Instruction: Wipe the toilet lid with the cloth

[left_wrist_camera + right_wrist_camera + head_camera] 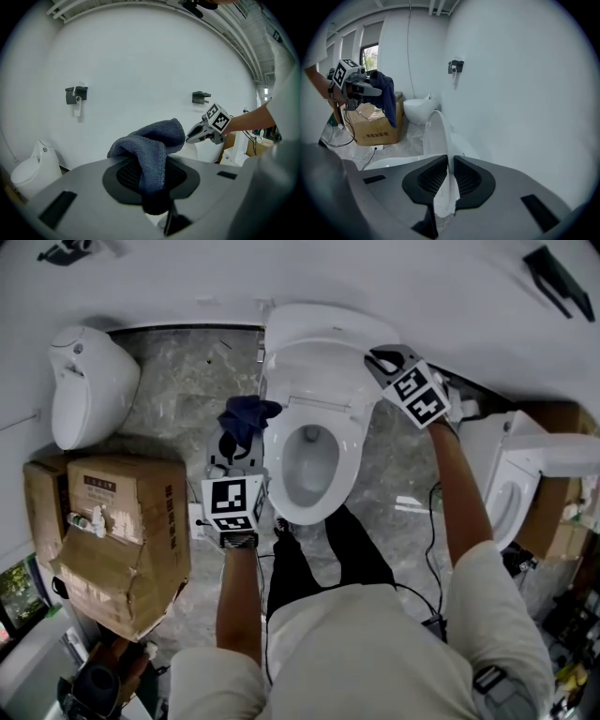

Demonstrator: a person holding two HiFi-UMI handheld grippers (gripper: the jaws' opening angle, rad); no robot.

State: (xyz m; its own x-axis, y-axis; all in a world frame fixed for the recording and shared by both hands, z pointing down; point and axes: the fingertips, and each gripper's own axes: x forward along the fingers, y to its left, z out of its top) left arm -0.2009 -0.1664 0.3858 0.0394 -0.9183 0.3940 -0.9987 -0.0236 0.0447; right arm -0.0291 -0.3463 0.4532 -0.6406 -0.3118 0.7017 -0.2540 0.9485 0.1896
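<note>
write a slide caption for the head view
Right hand-held gripper clamps the raised toilet lid; left hand-held gripper holds the blue cloth.

In the left gripper view the cloth (151, 143) fills the gap of the left gripper (150, 180) and covers the inner faces of both pads. Its lower end sinks into shadow between the jaws, so where it ends cannot be told. In the right gripper view the lid (437, 136) runs down between the jaws of the right gripper (449, 178). Its lower part, and most of the bowl (393, 161), are hidden behind that gripper itself. In the head view the marker cube (419, 395) hides the right jaws, and the cloth lies over the left jaw tips. Far left of the right jaws, the print on the box (377, 129) is too small to read.
</note>
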